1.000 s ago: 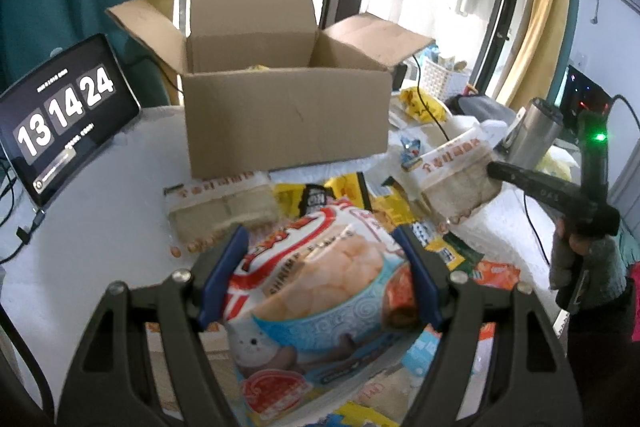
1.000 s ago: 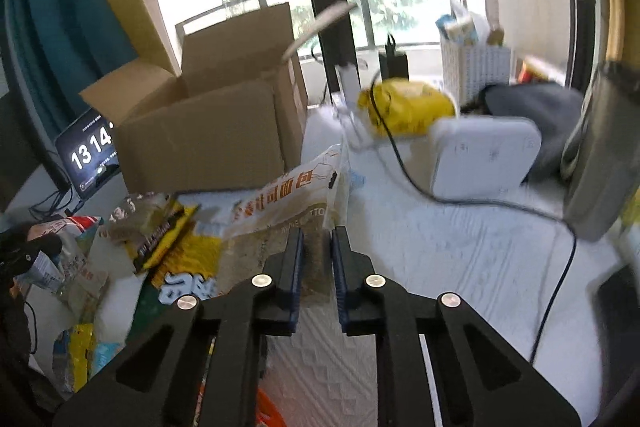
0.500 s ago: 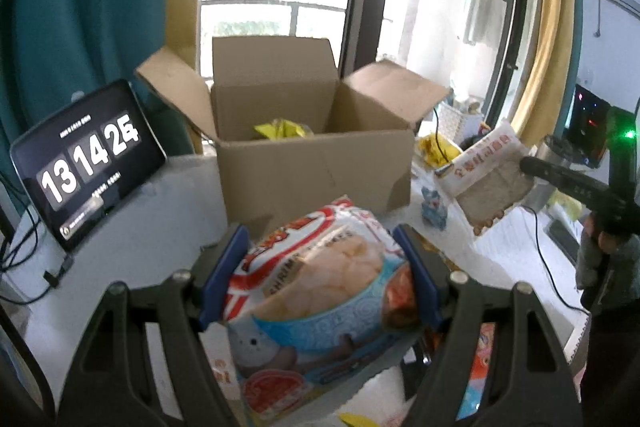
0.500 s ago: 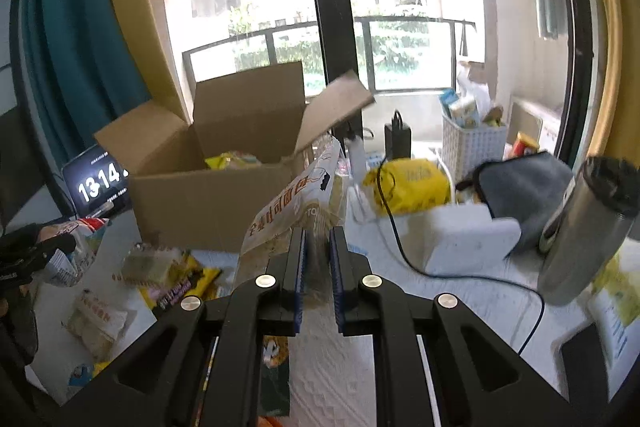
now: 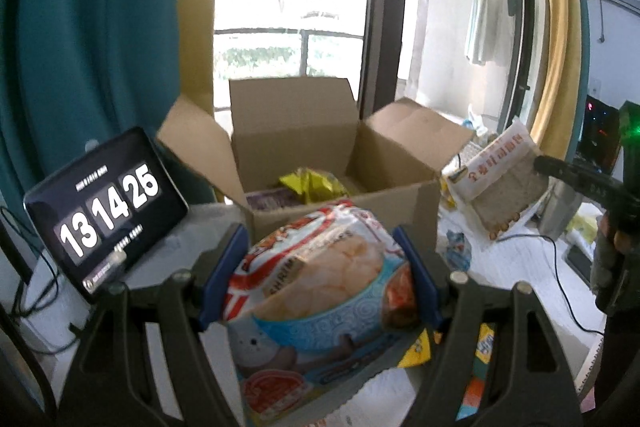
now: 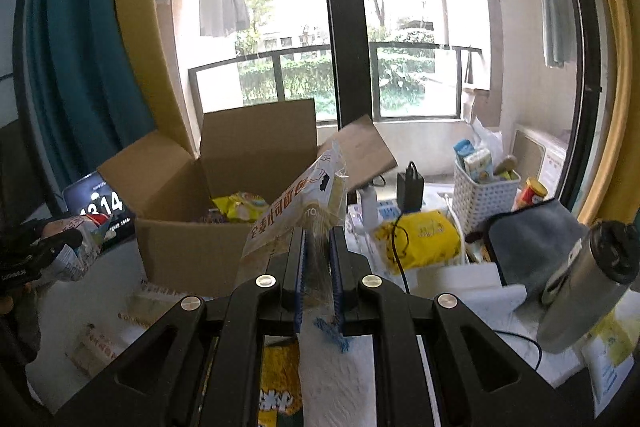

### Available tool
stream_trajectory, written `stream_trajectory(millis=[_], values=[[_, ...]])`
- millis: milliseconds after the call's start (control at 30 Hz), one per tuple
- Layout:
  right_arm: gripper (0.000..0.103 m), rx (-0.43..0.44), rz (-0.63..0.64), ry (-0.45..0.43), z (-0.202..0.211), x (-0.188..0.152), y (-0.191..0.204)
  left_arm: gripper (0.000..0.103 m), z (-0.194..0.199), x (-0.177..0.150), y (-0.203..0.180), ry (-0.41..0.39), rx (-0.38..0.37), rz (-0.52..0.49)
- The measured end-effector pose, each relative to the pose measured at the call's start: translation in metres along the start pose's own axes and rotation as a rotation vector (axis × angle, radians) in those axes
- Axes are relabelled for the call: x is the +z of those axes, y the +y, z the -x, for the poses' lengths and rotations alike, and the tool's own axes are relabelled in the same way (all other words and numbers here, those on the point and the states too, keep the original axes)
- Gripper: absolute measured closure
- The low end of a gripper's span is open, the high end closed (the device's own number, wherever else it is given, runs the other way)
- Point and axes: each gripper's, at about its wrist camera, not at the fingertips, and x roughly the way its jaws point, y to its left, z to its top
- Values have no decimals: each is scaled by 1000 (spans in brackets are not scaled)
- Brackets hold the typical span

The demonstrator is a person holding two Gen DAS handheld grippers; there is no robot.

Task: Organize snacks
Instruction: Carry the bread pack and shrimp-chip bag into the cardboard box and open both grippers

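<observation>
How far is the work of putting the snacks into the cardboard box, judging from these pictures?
Partly done. The cardboard box already holds some packets, a yellow bag among them. In hand: the left gripper grips a shrimp chips bag, the right gripper pinches a toast bread packet; both are in the air near the box. Left: several loose snack packets on the table.

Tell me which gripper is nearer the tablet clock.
Left. The left gripper, shut on the shrimp chips bag, sits just right of the tablet clock. The right gripper, holding the bread pack, is beyond the cardboard box from it.
</observation>
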Motion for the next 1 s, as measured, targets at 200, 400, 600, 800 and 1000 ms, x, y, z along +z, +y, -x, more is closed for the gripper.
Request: stream_trajectory(millis=[200, 400, 600, 800, 1000], values=[[91, 10, 11, -30, -9, 17, 6, 27, -8, 22, 3, -44, 21, -19], [91, 27, 21, -62, -20, 33, 13, 27, -22, 40, 6, -73, 32, -25], [91, 41, 41, -80, -38, 48, 16, 27, -43, 57, 12, -82, 51, -18], [91, 41, 53, -83, -60, 59, 16, 27, -72, 68, 17, -86, 49, -11], [91, 29, 62, -77, -92, 67, 15, 27, -105, 78, 19, -81, 76, -18]])
